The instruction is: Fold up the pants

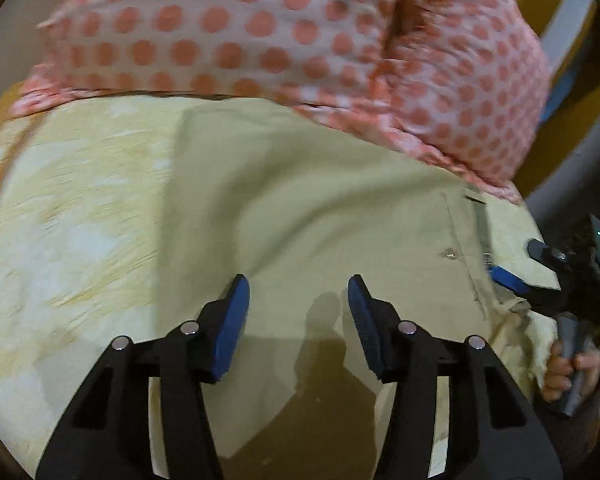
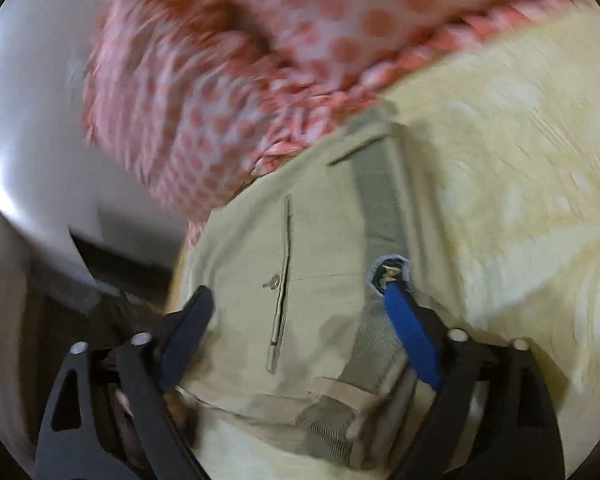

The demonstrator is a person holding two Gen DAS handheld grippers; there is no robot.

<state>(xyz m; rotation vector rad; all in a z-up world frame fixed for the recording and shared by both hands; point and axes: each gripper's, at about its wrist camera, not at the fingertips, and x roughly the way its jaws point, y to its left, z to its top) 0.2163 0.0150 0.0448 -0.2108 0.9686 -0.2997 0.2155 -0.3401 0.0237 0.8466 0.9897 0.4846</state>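
Observation:
Khaki pants lie flat on a pale yellow bed cover. My left gripper is open, hovering over the middle of the pants, holding nothing. In the right wrist view the waistband end of the pants shows a back pocket slit with a button. My right gripper is open, its fingers spread either side of the waistband; the blue right fingertip rests at the inner waistband. The right gripper also shows in the left wrist view, at the pants' right edge.
A pink pillow with red dots lies along the far edge of the pants and overlaps them; it also fills the top of the right wrist view. The bed edge and a pale wall lie to the left there.

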